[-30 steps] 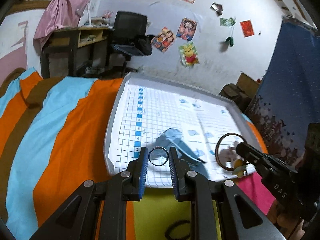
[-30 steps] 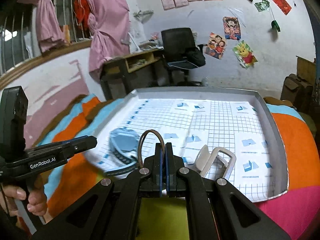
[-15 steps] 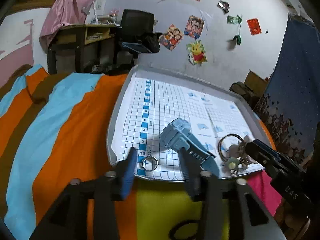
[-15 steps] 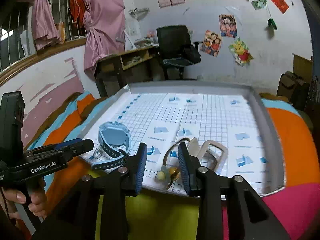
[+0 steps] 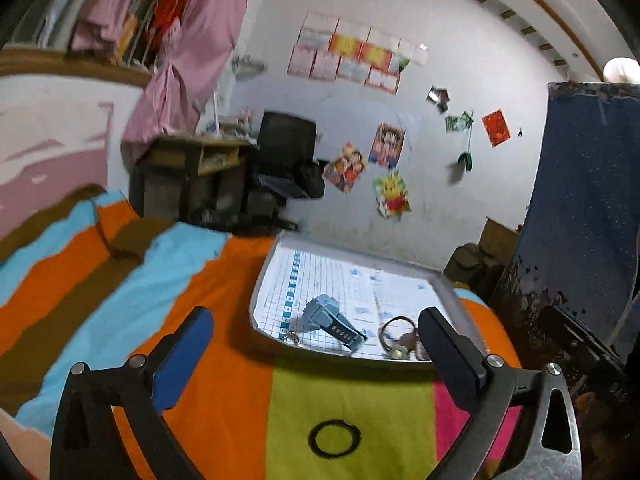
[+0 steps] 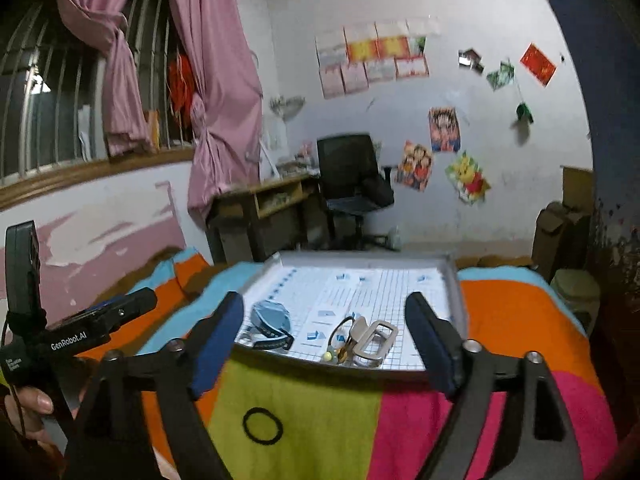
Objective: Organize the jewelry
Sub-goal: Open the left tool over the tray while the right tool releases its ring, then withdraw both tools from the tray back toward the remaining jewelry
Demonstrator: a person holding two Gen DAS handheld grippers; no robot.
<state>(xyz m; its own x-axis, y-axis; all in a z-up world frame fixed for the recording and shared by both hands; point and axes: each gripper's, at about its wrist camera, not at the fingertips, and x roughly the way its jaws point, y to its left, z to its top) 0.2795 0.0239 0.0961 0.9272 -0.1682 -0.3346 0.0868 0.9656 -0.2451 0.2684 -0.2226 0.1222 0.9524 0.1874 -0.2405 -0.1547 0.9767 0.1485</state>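
Observation:
A shallow grey tray lined with grid paper lies on the striped blanket. Along its near edge sit a blue watch, a small silver ring, a brown loop with a bead and a silver buckle piece. A black hair tie rests on the yellow-green stripe in front of the tray. My left gripper is wide open and holds nothing, back from the tray. My right gripper is just as wide open with nothing in it.
A hand holds the left gripper's body at the left of the right wrist view. Beyond the bed stand a wooden desk and a black office chair. A dark blue curtain hangs on the right.
Both grippers opened fully, leaving the ring and the brown loop in the tray, then drew back and up toward the blanket's near side.

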